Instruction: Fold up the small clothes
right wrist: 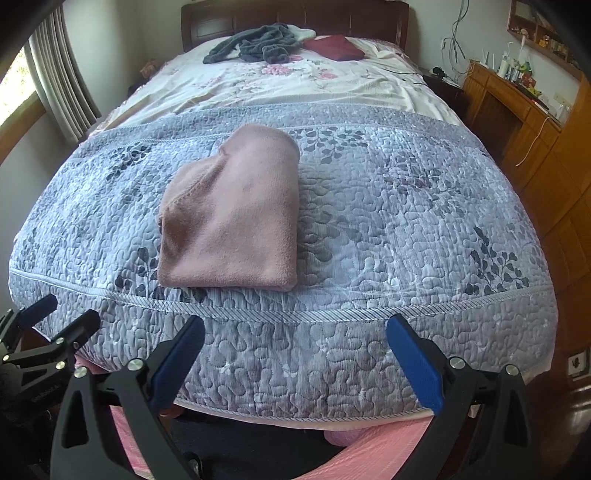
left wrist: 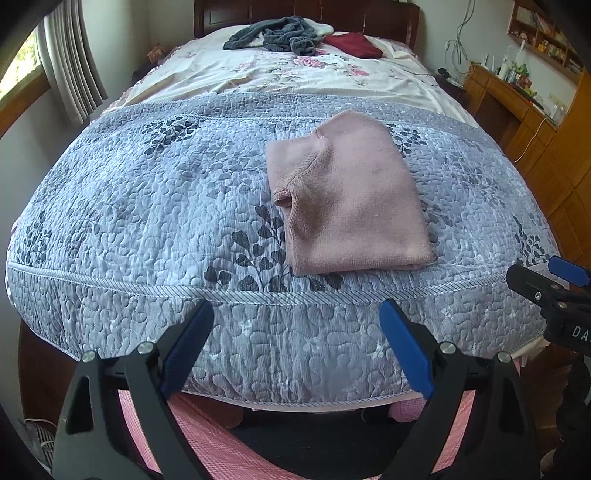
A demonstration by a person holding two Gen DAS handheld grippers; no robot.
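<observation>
One folded pink garment (left wrist: 351,199), lengthwise toward headboard (left wrist: 306,13).

Left wrist view: left claw (left wrist: 297,314) wide open, blue pads spread, empty, hanging off the foot edge of the bed, not touching the grey-blue leaf-print quilt (left wrist: 147,221). Folded pink garment (left wrist: 347,206) lies flat on the quilt, right of centre, neck opening facing left, well apart from the claw. Right claw (left wrist: 546,280) pokes in at the right edge, just off the quilt corner, blue pad tip visible, jaw state unclear. Far end: floral sheet (left wrist: 258,74), dark grey clothes heap (left wrist: 277,37), dark red garment (left wrist: 354,44) beside it, wooden headboard (left wrist: 369,14). Curtain (left wrist: 70,62) left, wooden desk (left wrist: 517,99) right.
</observation>
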